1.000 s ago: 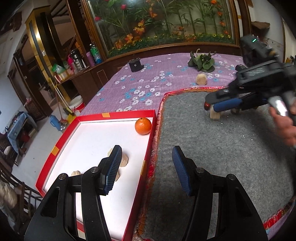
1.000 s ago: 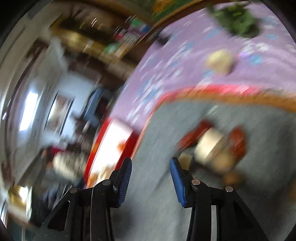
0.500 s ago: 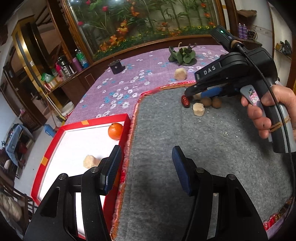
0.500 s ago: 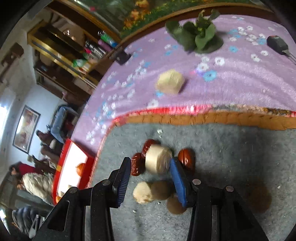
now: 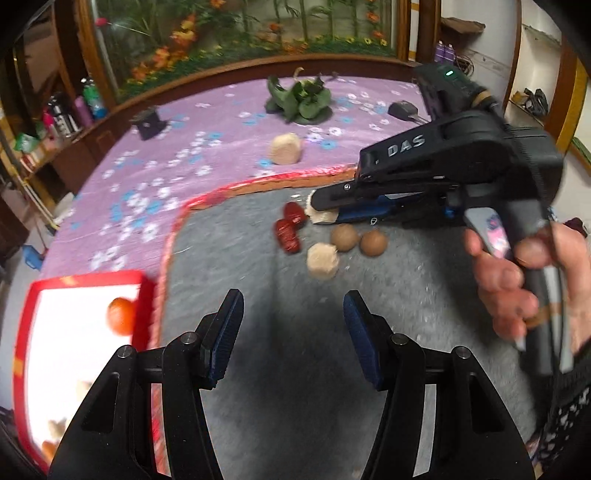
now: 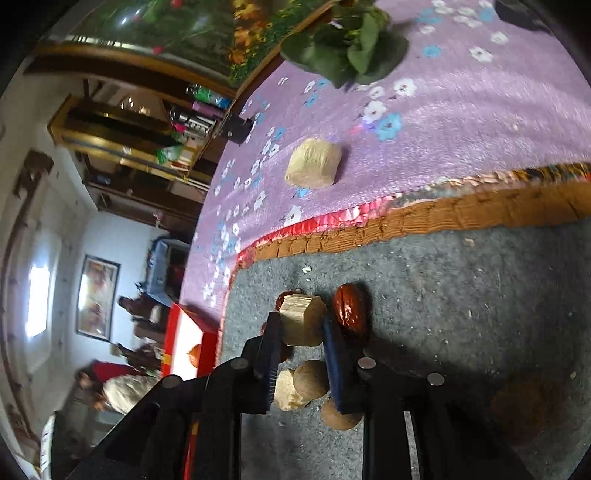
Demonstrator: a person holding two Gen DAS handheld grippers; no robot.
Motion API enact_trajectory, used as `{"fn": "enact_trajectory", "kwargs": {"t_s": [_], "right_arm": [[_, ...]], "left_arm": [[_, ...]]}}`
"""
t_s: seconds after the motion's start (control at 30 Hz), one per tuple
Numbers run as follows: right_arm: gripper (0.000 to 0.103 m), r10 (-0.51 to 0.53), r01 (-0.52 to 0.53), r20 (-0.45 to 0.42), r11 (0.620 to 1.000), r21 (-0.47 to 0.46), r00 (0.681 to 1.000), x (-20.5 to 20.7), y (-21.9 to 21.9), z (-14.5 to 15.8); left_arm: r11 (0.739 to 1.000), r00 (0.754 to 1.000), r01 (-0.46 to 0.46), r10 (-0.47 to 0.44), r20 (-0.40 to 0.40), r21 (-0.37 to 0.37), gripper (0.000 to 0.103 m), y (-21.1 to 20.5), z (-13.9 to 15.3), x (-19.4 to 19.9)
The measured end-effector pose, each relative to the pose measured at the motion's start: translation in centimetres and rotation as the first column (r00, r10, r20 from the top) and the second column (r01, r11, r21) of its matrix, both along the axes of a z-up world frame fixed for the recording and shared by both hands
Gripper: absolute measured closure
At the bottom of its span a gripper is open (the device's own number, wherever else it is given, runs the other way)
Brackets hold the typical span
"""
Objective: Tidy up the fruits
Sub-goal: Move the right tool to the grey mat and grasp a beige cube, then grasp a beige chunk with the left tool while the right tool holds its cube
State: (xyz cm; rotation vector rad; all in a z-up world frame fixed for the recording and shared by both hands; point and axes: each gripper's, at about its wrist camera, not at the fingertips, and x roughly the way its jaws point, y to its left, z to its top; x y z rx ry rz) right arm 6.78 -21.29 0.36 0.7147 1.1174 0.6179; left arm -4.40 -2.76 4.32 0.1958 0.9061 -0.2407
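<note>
Across the top of your left view runs a long glass case [image 5: 236, 33] in a dark wood frame, full of orange flowers and green stems. At its upper left, bottles [image 5: 70, 110] stand crowded on a wooden shelf. At far right you have a pale wall [image 5: 532, 62] with a small shelf. In your right view, a gold-framed cabinet [image 6: 122, 129] fills the upper left. Below it the wall is light blue, and a framed picture [image 6: 96, 297] hangs at left centre. A bright window [image 6: 37, 301] glows at the far left edge, throwing daylight in. People [image 6: 122, 387] sit blurred at lower left.
</note>
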Motion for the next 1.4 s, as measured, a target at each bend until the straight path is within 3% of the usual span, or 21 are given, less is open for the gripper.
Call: {"fn": "enact_trajectory", "kwargs": {"t_s": [0.1,0.17,0.53,0.67,0.8,1.13,1.3,1.4], "right_arm": [[0.082,-0.011,0.010,0.003,1.000,0.030,1.000,-0.1,-0.4,0.6],[0.082,-0.013,0.013,0.003,0.999,0.050,1.000,-0.2,-0.6,0.9],[0.082,-0.043,0.045,-0.022,0.994,0.099,0.999,-0.3,-1.4,0.6],[0.082,-0.070,0.076,-0.043,0.982,0.173,0.997,-0.3,-3.3,0.5],[0.082,-0.083,0.083,-0.011,0.959,0.272,0.996,-0.8,-5.0,1.7],[0.082,0.004,-0.020,0.064,0.969,0.245,0.998,-2.0,-1.6,3.4],[0.082,0.079,-0.106,0.149,0.978,0.182,0.986,-3.9,2.3,4.6],[0.082,0.138,-0.166,0.202,0.978,0.128,0.969,-5.1,5.2,5.2]], "left_arm": [[1.000,0.999,0.014,-0.014,-0.038,-0.007,0.049,-0.6,-0.9,1.6],[1.000,0.998,0.030,-0.030,-0.053,0.003,0.060,-1.0,-1.4,2.4],[0.995,0.992,0.103,-0.102,-0.078,-0.001,0.071,-3.2,-2.6,3.9],[0.995,0.993,0.100,-0.100,-0.059,-0.009,0.080,-3.3,-2.5,3.9],[0.996,0.995,0.090,-0.090,-0.039,-0.016,0.080,-3.0,-2.6,3.6],[0.998,0.991,-0.044,0.050,0.122,-0.048,0.080,1.5,1.5,-1.9],[0.985,0.952,-0.170,0.174,0.251,-0.037,0.080,5.7,4.3,-6.1],[0.971,0.927,-0.237,0.239,0.288,-0.043,0.080,8.6,5.2,-7.9]]}}
